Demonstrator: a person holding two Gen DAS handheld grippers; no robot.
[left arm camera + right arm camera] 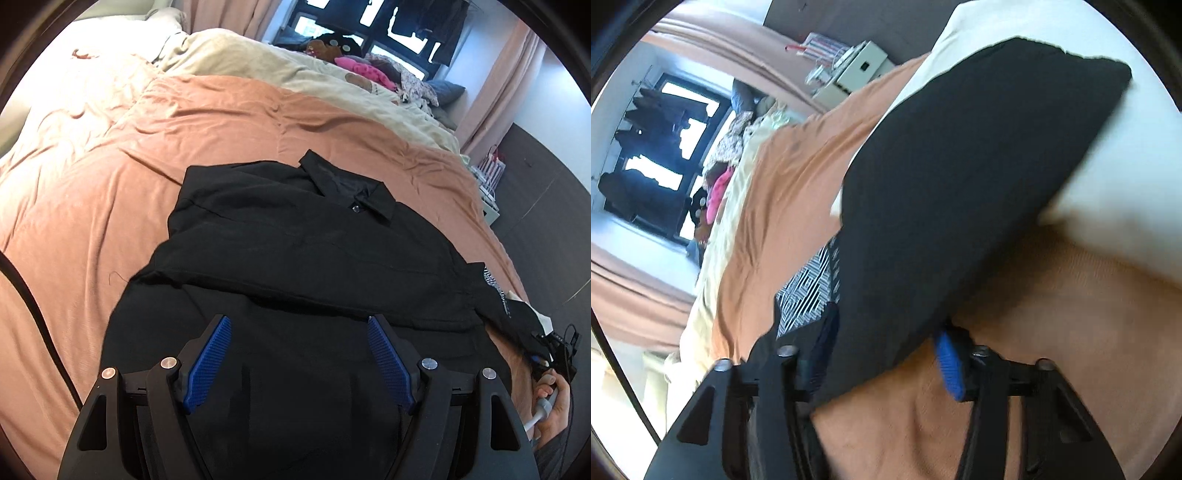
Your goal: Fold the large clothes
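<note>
A black collared shirt (pixel 295 251) lies on the orange bedspread (pixel 92 206), collar at the far end, its left sleeve folded across the body. My left gripper (pixel 299 325) is open and empty, hovering over the shirt's lower part. The right sleeve (pixel 960 177), with a black-and-white patterned patch (pixel 805 291), stretches across the right wrist view. My right gripper (pixel 886 350) sits at the sleeve's end with the cloth between its blue pads (pixel 947 363), wide apart; the view is blurred. In the left wrist view the right gripper (pixel 554 347) is at the far right by the sleeve end.
A cream duvet (pixel 266 66) and a pile of clothes and pillows (pixel 384 70) lie at the far side of the bed. A white pillow or sheet (pixel 1137 177) lies under the sleeve. A white box and bags (pixel 849 66) stand on the floor beside the bed.
</note>
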